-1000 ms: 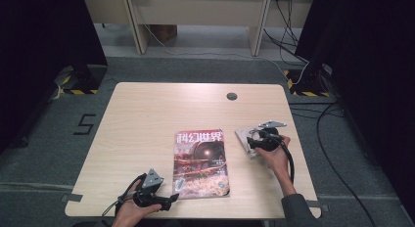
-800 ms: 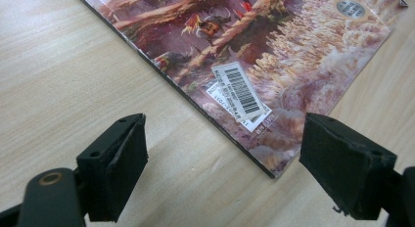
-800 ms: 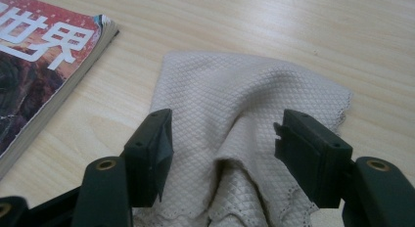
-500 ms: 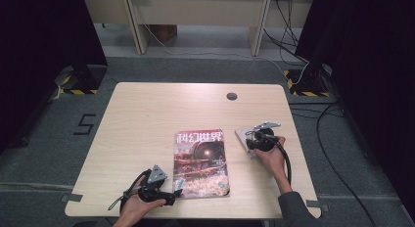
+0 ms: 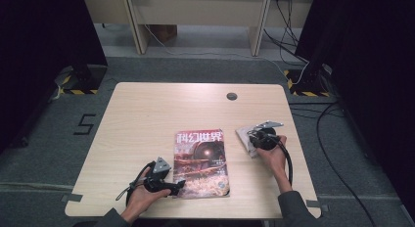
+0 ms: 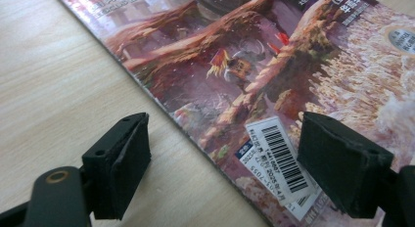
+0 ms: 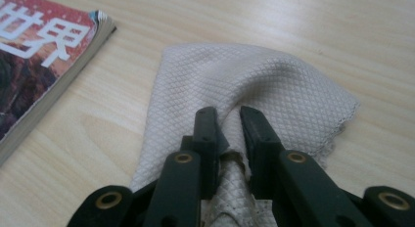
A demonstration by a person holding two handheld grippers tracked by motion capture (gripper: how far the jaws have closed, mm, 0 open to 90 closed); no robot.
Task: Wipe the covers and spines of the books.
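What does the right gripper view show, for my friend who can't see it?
The right gripper has pinched a fold of a pale cloth between its two black jaws, which have just been closing. The cloth lies bunched on a light wooden table, and a corner of a magazine sits at upper left.

Probably a lab: black curtains [image 5: 44, 36], floor cables [image 5: 337, 153], hazard-taped stands [image 5: 306, 85].

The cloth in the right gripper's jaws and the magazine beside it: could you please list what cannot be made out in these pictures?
- Cloth: its near end is hidden behind the right gripper, right gripper view.
- Cloth, high view: mostly covered by that gripper; weave too small.
- Magazine: cut off by frame edges, left gripper view; barcode digits blurred.
- Left gripper: open jaws astride the magazine's edge; contact unclear.
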